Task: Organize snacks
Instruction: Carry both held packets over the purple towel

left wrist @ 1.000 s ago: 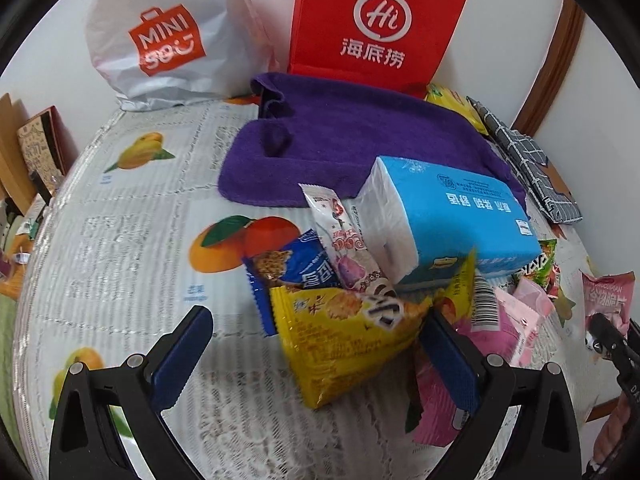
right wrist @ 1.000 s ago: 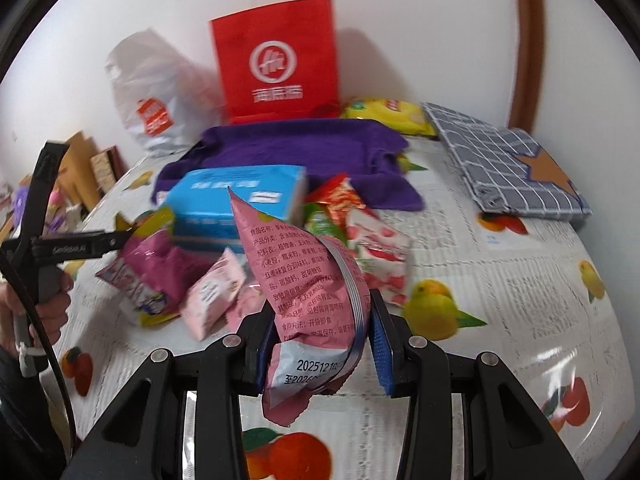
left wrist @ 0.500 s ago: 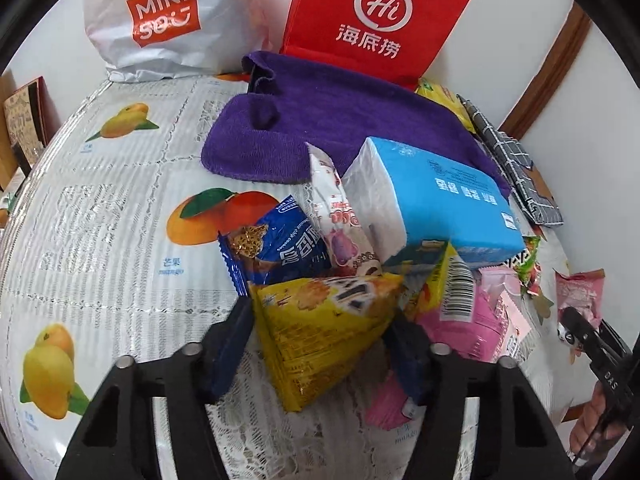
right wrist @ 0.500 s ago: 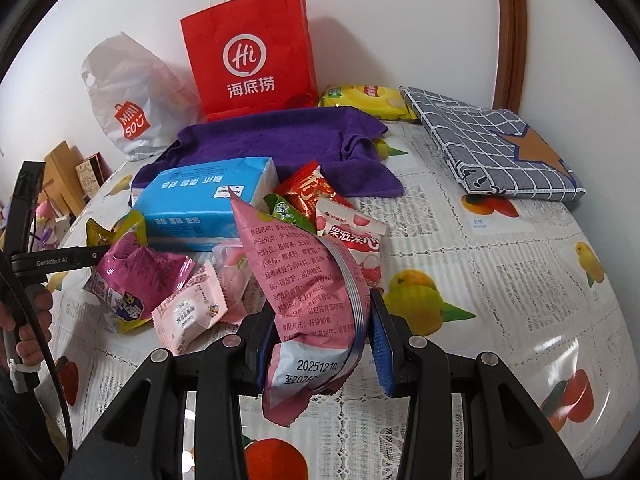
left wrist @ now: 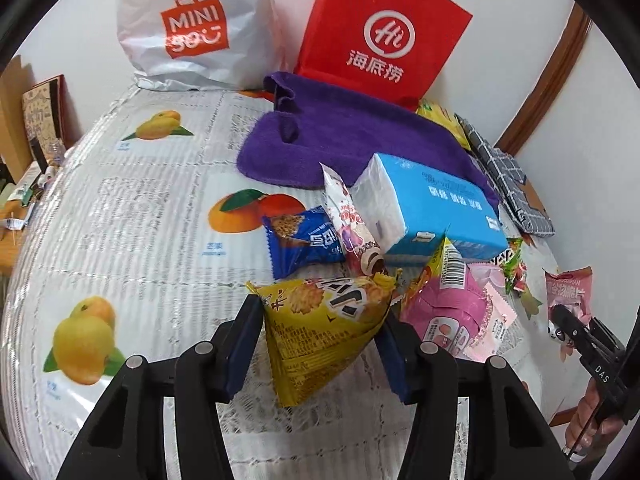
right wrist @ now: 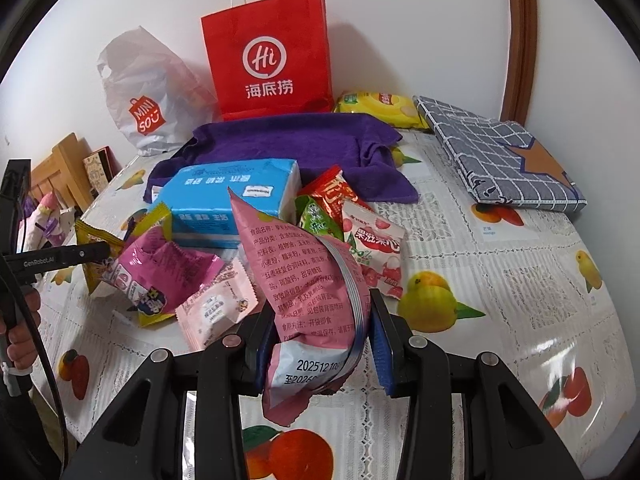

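Two grippers: both clamped on snack packets.
Left gripper (left wrist: 320, 344): jaws just closed in, pads pressing yellow cracker packet (left wrist: 320, 320), near side of blue tissue pack (left wrist: 432, 208).
Right gripper (right wrist: 320, 344): pinching pink packet (right wrist: 304, 280), upright, in front of tissue pack.
Other snacks: heaped against tissue pack.
Purple towel (right wrist: 296, 148): behind tissue pack.
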The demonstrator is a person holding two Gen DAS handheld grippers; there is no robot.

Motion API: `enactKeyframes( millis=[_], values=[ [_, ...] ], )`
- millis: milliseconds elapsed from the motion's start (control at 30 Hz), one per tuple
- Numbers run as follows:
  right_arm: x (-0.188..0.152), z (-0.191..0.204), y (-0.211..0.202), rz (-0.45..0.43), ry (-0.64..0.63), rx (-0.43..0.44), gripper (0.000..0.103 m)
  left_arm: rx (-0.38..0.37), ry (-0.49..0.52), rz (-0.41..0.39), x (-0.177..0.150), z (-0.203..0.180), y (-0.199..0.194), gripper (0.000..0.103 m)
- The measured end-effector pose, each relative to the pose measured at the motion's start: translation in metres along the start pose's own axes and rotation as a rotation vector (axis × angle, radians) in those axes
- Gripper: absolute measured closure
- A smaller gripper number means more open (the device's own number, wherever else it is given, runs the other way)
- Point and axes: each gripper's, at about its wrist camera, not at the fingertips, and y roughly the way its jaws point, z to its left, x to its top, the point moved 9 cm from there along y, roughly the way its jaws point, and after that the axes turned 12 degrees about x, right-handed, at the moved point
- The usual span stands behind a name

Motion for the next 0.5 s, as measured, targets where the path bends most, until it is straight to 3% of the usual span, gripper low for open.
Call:
enactKeyframes(
  millis=[233,500],
  values=[
    [0.007,0.009,-0.009,-0.011,-0.026,-0.022,0.062,-0.022,-0.009,-0.036,0.003,0.001,-0.025,0.05],
    [0.033,0.009,-0.009,-0.033,-0.037,-0.041,0.062,-0.051,0.039,-0.06,0.015,-0.027,-0.05,0.05]
  ],
)
